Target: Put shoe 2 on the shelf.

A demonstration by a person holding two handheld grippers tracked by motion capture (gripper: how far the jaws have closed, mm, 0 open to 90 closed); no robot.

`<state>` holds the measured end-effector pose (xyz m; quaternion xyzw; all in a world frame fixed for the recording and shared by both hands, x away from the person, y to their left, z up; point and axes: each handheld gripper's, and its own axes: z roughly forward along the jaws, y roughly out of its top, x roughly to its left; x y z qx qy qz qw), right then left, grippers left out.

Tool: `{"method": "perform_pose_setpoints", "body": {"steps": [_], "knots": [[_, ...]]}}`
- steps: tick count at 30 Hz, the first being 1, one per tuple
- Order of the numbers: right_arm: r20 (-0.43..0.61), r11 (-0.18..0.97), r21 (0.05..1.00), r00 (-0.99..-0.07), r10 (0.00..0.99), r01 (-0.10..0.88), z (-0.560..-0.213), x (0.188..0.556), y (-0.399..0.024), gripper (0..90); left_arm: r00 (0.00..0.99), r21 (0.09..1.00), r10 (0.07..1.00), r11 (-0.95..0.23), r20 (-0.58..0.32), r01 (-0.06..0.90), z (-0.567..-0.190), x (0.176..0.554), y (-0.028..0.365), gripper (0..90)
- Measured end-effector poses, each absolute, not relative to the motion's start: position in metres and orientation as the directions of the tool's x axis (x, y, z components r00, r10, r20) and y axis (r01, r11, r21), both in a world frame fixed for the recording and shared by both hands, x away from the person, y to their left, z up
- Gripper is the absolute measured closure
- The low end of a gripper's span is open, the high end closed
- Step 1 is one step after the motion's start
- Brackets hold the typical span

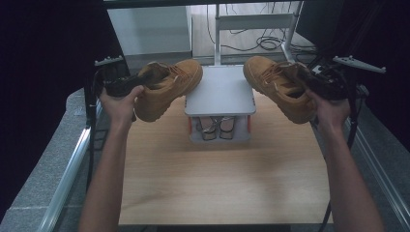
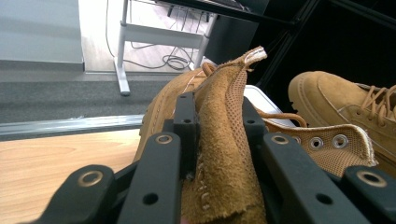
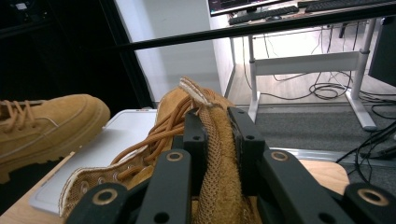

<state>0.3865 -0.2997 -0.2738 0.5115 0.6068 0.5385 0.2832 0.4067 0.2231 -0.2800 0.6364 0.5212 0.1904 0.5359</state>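
Two forearms reach in from the near edge of a wooden table [image 1: 217, 179], each hand holding a gripper. The left gripper [image 1: 126, 86] is clenched on the heel collar of a tan suede boot; in the left gripper view its black jaws pinch the soft collar of the left boot [image 2: 224, 135] from both sides. The right gripper [image 1: 316, 82] grips the matching right boot [image 1: 280, 87] the same way, jaws pressed on the mesh-lined collar of that boot [image 3: 215, 154].

Both boots hang in the air above the table, toes pointing inward toward each other, one at either side of a grey rack [image 1: 220, 92] with a flat top that stands mid-table. Beyond it are a white desk frame and cables on the floor.

Risk, as a judgement: each boot hangs by a thin fold of floppy suede, so its weight could make it swing or slip from the jaws. A drooping toe might also catch the rack's edge and shove it.
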Motion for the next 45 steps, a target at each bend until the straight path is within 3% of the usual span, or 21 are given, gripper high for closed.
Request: {"method": "perform_pose_setpoints", "body": {"steps": [11, 24, 36, 45], "knots": [[0.221, -0.118, 0.939, -0.304, 0.927, 0.322, -0.267, 0.407, -0.260, 78.7, 0.370, 0.873, 0.863, 0.150, -0.345, 0.463, -0.281, 0.426, 0.202, 75.1], [0.306, -0.196, 0.917, -0.296, 0.905, 0.349, -0.269, 0.433, -0.226, 78.7, 0.402, 0.862, 0.829, 0.175, -0.389, 0.475, -0.274, 0.445, 0.170, 74.8], [0.400, -0.277, 0.882, -0.297, 0.867, 0.381, -0.283, 0.448, -0.214, 78.3, 0.387, 0.842, 0.822, 0.191, -0.419, 0.505, -0.283, 0.455, 0.171, 73.9], [0.349, -0.207, 0.888, -0.309, 0.884, 0.412, -0.279, 0.457, -0.212, 74.9, 0.384, 0.814, 0.800, 0.210, -0.461, 0.541, -0.299, 0.467, 0.174, 73.4]]}}
